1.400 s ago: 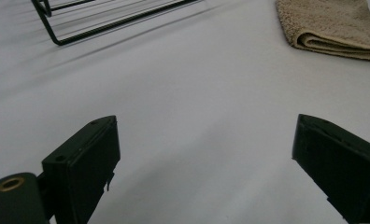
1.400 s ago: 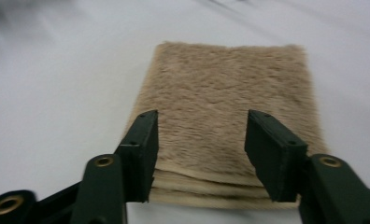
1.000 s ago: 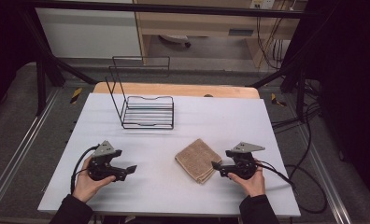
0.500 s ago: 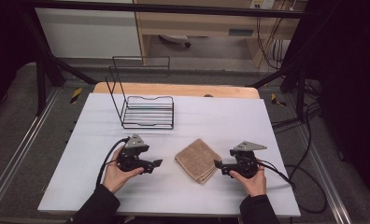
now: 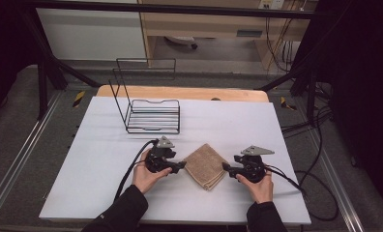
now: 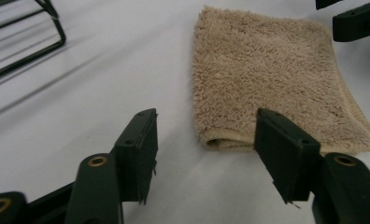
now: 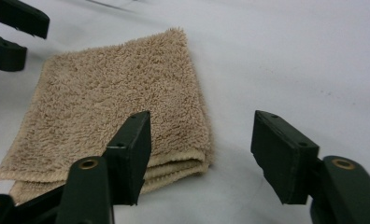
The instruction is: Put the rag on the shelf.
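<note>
A folded tan towel (image 5: 206,165) lies turned like a diamond on the white table (image 5: 97,159). My left gripper (image 5: 182,166) is at its left corner and my right gripper (image 5: 226,167) at its right corner, both low over the table. In the left gripper view (image 6: 211,154) the jaws have just been closing; the towel's folded edge (image 6: 267,84) lies just ahead between them, untouched. In the right gripper view (image 7: 206,158) the jaws have also been closing and straddle the layered corner of the towel (image 7: 113,98) without pressing it.
A black wire rack (image 5: 151,108) stands at the back left of the table, with a wooden board (image 5: 180,92) along the far edge. Cables (image 5: 296,183) trail off to the right. Dark frame posts and rails surround the table.
The left hand has slid right across the table up to the towel's left corner. Both pairs of jaws look narrower. The right hand has kept its place.
</note>
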Action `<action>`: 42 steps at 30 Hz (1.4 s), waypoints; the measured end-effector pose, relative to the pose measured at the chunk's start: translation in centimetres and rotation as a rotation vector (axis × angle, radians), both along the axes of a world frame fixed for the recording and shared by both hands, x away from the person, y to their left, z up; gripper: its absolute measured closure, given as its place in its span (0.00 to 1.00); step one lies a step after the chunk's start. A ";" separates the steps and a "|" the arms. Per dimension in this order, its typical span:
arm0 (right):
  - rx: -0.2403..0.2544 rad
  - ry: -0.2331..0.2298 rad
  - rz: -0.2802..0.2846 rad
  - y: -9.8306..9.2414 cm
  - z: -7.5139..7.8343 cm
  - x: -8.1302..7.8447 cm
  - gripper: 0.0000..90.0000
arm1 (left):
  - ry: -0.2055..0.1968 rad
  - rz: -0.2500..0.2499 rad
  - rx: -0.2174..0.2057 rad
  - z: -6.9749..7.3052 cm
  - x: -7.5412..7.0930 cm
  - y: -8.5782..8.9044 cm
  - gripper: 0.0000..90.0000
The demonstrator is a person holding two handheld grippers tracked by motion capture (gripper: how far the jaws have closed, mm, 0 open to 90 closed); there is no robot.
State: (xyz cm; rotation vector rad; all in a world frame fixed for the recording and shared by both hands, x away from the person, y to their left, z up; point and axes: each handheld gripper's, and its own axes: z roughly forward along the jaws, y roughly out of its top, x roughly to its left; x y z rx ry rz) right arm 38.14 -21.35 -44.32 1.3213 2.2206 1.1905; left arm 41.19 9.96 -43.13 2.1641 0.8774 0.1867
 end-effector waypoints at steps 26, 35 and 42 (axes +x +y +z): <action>0.038 0.124 -0.002 1.0 -1.1 0.8 0.91 | 0.086 -0.030 -0.001 -1.2 0.5 -1.3 0.92; 0.040 0.086 0.048 2.2 0.1 1.3 0.94 | 0.082 -0.029 0.012 -0.1 -0.9 -0.3 0.94; 0.036 0.072 0.126 4.3 0.3 1.9 0.94 | 0.079 0.003 0.010 0.3 -3.5 1.5 0.94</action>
